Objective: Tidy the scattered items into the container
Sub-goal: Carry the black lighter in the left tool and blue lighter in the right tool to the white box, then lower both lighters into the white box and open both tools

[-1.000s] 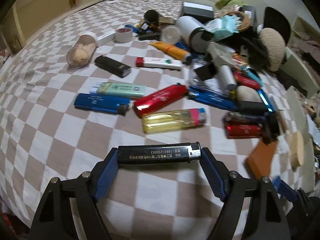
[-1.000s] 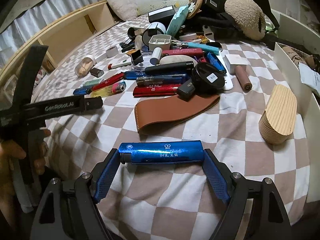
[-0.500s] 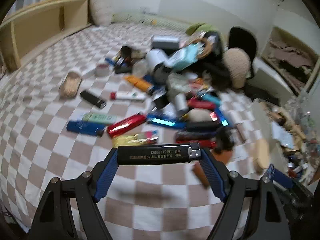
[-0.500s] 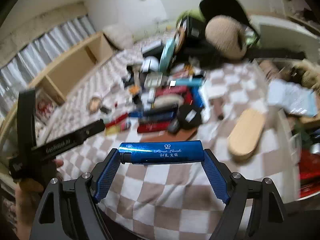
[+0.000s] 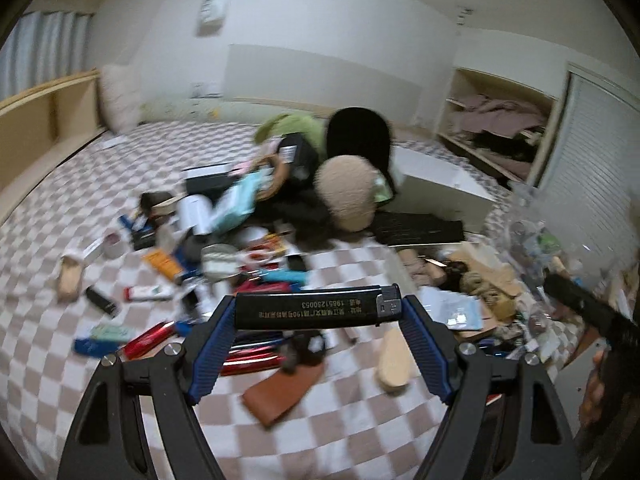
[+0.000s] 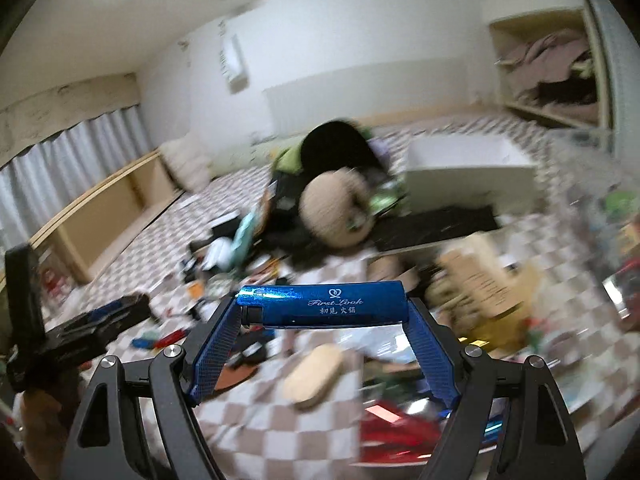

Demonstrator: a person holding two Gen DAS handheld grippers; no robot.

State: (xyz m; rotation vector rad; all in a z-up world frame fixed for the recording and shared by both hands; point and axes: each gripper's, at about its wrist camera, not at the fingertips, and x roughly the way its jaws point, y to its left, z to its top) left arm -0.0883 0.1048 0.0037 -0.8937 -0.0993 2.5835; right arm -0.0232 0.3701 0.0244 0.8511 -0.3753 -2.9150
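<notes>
Below me is a bed with a brown and white checkered blanket (image 5: pixel 48 364). A big messy pile sits on it: a fuzzy tan ball (image 5: pixel 347 196), a black cap (image 5: pixel 358 136), a red lighter (image 5: pixel 150 339), an orange tube (image 5: pixel 163 265), a brown leather case (image 5: pixel 282 390) and a flat wooden oval (image 5: pixel 395 360). To the right I see a white box (image 5: pixel 440 184) and a clear container (image 6: pixel 592 216) with blurry stuff in it. The pictures are smeared, so small things are hard to tell.

My left gripper (image 5: pixel 318 314) holds a black lighter (image 5: pixel 308 307) by its two ends. The lighter lies sideways, long way left to right, with its metal top on the right. It is up in the air, over the pile.

My right gripper (image 6: pixel 324 312) holds a blue lighter (image 6: pixel 324 305) the same way, squeezed at both ends. It lies sideways too, with its dark tip on the left, and tilts up a little on the right. It is in the air above the blanket.

Both grippers are raised and look out across the room. Each camera sees the other gripper off at its edge.
</notes>
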